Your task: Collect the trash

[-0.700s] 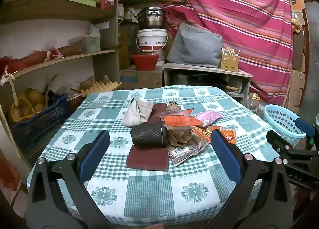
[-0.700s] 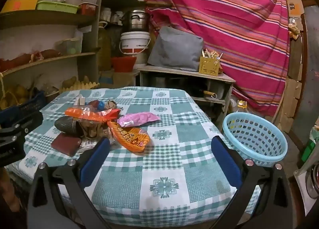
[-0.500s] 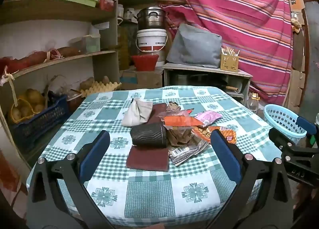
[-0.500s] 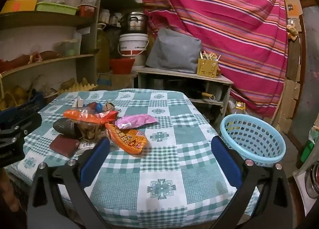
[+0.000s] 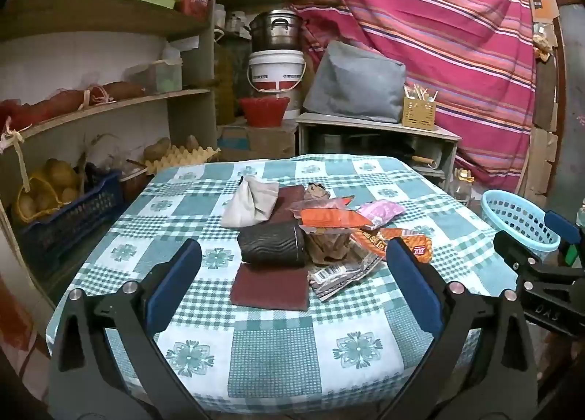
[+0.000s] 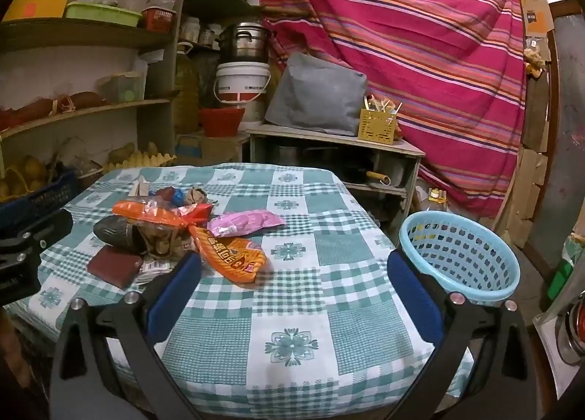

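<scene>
both grippers hang over the near edge of the table (image 6: 310, 310) with nothing in them: left gripper (image 5: 292, 284) spread wide, right gripper (image 6: 292, 292) spread wide too. the trash pile (image 5: 329, 233) sits mid-table, toward the left edge: an orange wrapper (image 6: 230, 255) with print i can't quite read, a pink packet (image 6: 245, 222), a crumpled barcode wrapper (image 5: 340, 273), plus a maroon wallet (image 5: 270, 286) and a black rolled thing (image 5: 272, 246). the blue basket (image 6: 460, 255) stands just off the right edge.

One blue basket (image 6: 460, 255), two orange wrappers (image 6: 230, 253), one pink wrapper (image 6: 245, 223).
</scene>
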The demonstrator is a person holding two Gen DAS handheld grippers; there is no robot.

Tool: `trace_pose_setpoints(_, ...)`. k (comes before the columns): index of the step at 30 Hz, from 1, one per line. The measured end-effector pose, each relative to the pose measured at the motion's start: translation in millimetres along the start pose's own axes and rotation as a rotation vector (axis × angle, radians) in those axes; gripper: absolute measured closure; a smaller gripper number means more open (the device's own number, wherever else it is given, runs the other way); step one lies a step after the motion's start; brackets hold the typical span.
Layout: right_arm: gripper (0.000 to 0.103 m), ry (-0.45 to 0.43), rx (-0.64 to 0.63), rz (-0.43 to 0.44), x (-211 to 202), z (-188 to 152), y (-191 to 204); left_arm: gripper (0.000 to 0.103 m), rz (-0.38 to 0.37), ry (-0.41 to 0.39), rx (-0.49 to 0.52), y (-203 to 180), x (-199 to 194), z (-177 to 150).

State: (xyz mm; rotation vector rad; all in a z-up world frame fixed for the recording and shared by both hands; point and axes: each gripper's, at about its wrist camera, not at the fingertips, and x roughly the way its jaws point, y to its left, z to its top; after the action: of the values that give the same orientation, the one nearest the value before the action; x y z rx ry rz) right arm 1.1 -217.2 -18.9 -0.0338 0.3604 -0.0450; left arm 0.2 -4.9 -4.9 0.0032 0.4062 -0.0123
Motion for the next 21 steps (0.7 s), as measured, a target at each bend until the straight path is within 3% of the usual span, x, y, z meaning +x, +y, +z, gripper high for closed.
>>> trace_pose_setpoints(21,0.004,0.002,-0.006,-0.008,1.7,-1.5,0.2,0.005,-0.007,-0.001,-0.005,7.6,-1.5,-0.2)
